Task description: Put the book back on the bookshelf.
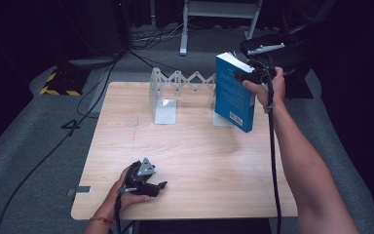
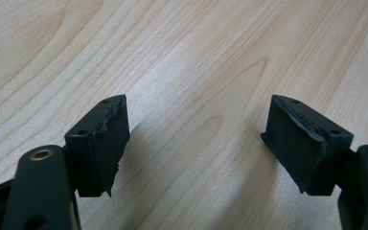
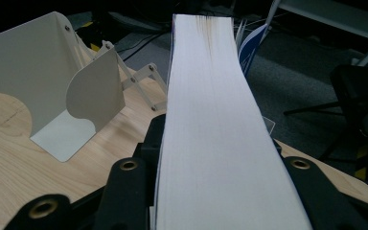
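Here a rack (image 1: 175,92) with 2 plates stands along the bench's (image 1: 190,161) far edge. The right tool (image 1: 250,76) clamps the book (image 1: 233,92), upright, slightly tilted, near the far right corner; the left tool (image 1: 161,185) gapes wide, holding nothing.

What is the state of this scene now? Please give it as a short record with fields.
surface: wooden table
held thing: blue book, upright and slightly tilted, lifted above the far right part of the table
right gripper: shut on the blue book, pages' edge facing its camera
left gripper: open, nothing between the jaws, low over the near edge of the table
rack: white expanding bookend rack at the far side of the table, no book in it
book versus rack: book hangs at the rack's right end, not yet set in
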Demonstrator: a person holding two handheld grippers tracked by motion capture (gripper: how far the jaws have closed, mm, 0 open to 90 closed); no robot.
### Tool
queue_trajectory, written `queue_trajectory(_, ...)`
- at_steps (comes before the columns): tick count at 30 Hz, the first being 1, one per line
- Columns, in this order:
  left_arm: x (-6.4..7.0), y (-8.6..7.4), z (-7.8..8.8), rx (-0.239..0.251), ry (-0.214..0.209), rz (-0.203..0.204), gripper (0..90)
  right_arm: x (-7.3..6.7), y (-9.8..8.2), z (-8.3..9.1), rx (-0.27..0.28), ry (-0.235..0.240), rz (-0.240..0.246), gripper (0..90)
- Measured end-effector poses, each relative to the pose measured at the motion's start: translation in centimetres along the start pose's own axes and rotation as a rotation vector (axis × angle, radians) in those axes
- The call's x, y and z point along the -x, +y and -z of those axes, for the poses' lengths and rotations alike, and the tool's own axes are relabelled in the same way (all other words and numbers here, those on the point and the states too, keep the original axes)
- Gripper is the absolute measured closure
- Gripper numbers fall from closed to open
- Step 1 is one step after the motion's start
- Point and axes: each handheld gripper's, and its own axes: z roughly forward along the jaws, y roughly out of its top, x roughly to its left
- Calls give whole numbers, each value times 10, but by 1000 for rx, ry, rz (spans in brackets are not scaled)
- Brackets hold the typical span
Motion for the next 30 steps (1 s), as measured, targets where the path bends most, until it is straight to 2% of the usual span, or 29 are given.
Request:
queue_trajectory(11, 0, 0, 0, 0, -1, 0, 238, 6, -3, -25, 25, -27, -63, 610)
queue_trajectory(16, 0, 0, 0, 0, -1, 0, 237, 2, -12, -32, 50, -36, -30, 608)
queue_trajectory(25, 0, 0, 0, 1, 0, -1, 236, 5, -26, -23, 78, -25, -37, 604)
queue_trajectory(30, 0, 0, -1, 2, 0, 2, 234, 7, -39, -16, 56, 5, -43, 601)
